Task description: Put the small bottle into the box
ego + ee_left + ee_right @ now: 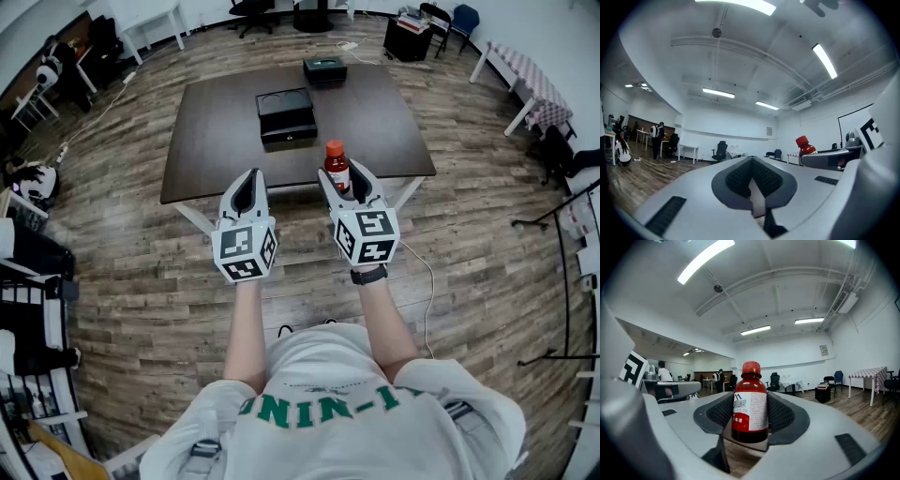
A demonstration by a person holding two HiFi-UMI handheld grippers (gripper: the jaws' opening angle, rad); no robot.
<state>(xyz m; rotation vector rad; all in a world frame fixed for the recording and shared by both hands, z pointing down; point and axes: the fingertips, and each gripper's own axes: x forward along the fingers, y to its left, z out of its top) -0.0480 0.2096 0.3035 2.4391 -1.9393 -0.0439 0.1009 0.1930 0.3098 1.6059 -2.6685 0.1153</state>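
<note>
Short of near table (202, 173) edge: right gripper (343, 176) clamped on upright bottle (336, 155); left gripper (250, 178) closed, empty; box (286, 114) mid-table, free tabletop around.

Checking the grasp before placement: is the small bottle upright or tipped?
Upright. The small bottle stands vertical with its red cap on top, clamped in the right tool.

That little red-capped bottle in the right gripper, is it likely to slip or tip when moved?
Probably rigid: the small bottle shows no dent between the ribbed pads. Its smooth label may slip. Tall and narrow, it could tip when set down.
</note>
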